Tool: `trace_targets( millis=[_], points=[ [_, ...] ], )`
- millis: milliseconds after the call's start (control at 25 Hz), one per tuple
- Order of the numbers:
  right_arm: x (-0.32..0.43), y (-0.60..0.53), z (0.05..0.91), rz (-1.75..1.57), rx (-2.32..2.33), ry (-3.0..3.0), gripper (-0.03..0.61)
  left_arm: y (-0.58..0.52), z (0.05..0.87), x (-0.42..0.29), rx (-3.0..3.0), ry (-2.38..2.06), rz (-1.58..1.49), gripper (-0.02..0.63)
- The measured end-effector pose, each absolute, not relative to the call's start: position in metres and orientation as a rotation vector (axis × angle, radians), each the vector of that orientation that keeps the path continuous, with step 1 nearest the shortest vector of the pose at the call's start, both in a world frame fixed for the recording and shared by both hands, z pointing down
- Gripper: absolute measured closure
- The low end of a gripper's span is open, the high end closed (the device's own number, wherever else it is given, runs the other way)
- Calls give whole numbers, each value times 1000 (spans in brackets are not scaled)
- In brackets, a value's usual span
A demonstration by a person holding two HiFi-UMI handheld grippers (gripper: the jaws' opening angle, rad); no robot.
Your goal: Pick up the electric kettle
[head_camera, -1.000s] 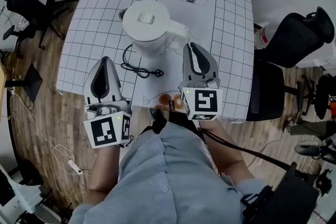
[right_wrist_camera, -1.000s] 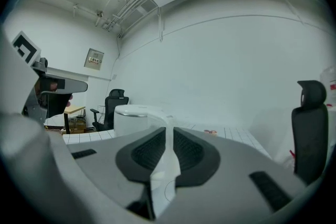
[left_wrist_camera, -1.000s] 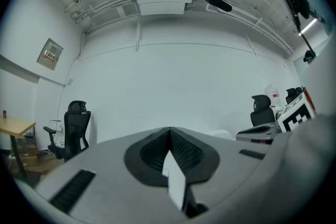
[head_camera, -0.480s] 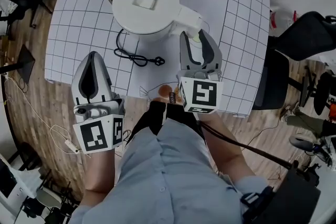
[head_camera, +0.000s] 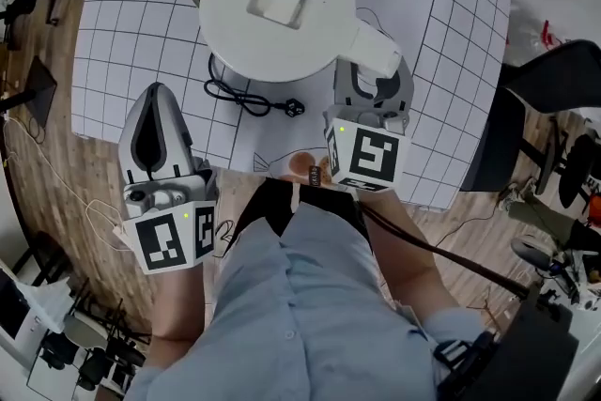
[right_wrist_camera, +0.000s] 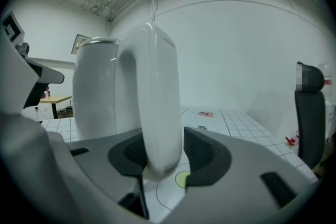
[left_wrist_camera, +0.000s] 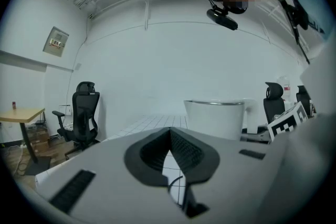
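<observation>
Noted white electric kettle upright on grid-marked table, handle turned toward right gripper. Saw black power cord lying looped on table just beside kettle base. Found right gripper's jaws just opened wide, straddling handle. Made out gap beside handle at one pad, no squeeze. Found left gripper over near table edge, apart from kettle, jaws together, nothing between. Spotted black office chair beyond table in left gripper view.

Left claw closed, right claw newly spread
</observation>
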State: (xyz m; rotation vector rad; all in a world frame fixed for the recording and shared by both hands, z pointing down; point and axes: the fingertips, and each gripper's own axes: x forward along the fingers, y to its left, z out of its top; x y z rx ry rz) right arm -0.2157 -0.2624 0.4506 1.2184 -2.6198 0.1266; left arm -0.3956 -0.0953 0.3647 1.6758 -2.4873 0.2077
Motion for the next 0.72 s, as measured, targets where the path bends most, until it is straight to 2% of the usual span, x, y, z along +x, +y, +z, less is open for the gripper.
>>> trace_targets(
  millis=[480,520,600,720],
  points=[
    [-225,-285,441,143,1282,-2605,433,-107,358,-415,1653,-2510,179,614],
    [-227,-286,440,147,1282,-2609,448,-107,356,-416,1653,-2512,176,614],
    [-232,-286,437,151,1275,-2613,540,-107,354,-417,1654,-2515,170,614],
    [-237,-292,434,147,1294,-2609,541,-107,349,-417,1671,-2518,166,614]
  ],
)
